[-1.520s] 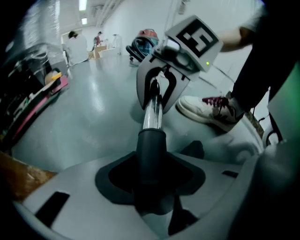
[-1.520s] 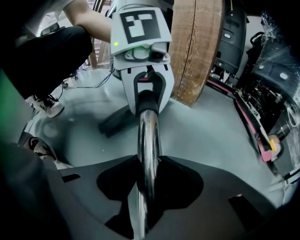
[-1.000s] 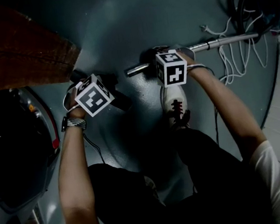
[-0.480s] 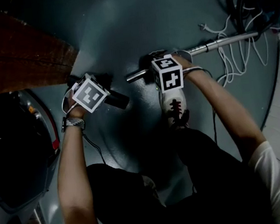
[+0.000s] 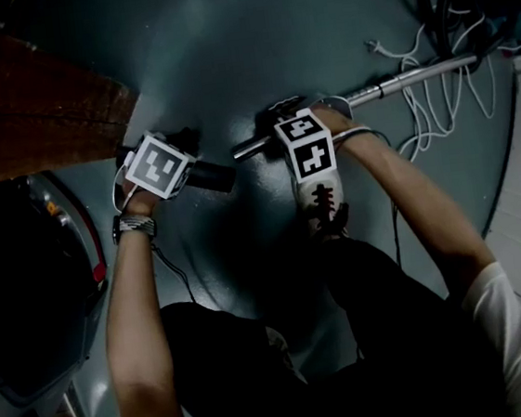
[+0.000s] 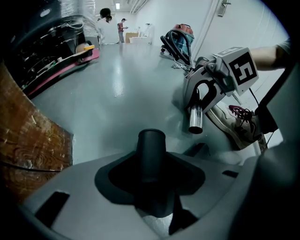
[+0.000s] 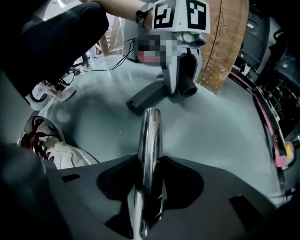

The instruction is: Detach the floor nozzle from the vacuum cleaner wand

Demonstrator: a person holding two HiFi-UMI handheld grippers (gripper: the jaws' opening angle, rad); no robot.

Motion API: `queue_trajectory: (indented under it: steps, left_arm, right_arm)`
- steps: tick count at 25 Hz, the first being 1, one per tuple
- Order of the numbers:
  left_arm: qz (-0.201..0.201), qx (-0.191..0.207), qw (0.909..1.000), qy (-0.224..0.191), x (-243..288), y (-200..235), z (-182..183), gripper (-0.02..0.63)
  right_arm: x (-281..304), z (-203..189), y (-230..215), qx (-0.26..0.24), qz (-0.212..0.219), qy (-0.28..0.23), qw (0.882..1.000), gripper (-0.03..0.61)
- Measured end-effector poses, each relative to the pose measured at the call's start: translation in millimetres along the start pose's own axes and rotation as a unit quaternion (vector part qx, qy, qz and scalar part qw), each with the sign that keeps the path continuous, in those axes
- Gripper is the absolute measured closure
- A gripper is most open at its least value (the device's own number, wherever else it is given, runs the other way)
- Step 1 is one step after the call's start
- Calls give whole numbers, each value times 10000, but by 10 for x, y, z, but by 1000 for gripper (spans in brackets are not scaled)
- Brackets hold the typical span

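The wand (image 7: 149,140) is bright polished metal, mirror-glossy along its tube. The floor nozzle (image 6: 151,152) is matt black plastic, and both the left hand-held gripper (image 6: 151,187) and the right hand-held gripper (image 7: 146,197) have smooth, dull grey plastic shells. The floor (image 5: 224,48) is a smooth grey-green coating with a soft sheen that throws back the ceiling lights; beside it the wooden board (image 6: 28,145) looks rough and brown with open grain, and the shoe (image 7: 51,152) is smooth white leather, or something like it, with dark red woven laces.
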State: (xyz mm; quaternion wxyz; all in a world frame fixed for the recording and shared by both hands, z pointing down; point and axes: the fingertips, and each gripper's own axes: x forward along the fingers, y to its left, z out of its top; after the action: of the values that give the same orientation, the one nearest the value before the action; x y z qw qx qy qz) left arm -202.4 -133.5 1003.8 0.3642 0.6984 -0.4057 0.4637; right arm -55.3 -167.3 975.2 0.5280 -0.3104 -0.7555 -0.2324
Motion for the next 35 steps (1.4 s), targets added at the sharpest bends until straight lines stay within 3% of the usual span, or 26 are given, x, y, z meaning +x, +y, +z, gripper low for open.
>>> queue_trajectory:
  steps: [4, 7, 9, 11, 13, 17, 22, 25, 35]
  left_arm:
    - [83, 142, 9994, -320, 21, 50, 145, 434]
    - [101, 131, 9994, -313, 44, 64, 138, 434]
    - [-11, -71, 10000, -2, 68, 14, -4, 433]
    - [-186, -394, 9972, 605, 94, -62, -277, 433]
    - [-13, -367, 9964, 768, 112, 20, -351, 433]
    - [205, -97, 9991, 356, 138, 125, -168, 431]
    - [111, -46, 9999, 3, 103, 80, 4, 431]
    - [-93, -143, 9999, 26, -178, -106, 166, 430]
    - [-180, -56, 9998, 46, -204, -179, 151, 396]
  right_arm:
    - [6, 6, -2, 28, 16, -13, 10000, 419]
    - [3, 11, -12, 24, 41, -2, 10000, 419]
    - [2, 9, -17, 3, 61, 13, 10000, 419]
    - [2, 7, -23, -4, 74, 18, 10000, 417]
    - [4, 9, -29, 5, 76, 17, 10000, 417]
    - [8, 6, -36, 40, 106, -11, 9999, 417]
    - [4, 14, -63, 50, 141, -20, 9999, 417]
    - [11, 14, -62, 96, 127, -54, 9999, 417]
    - [1, -8, -91, 531, 80, -265, 9982, 402]
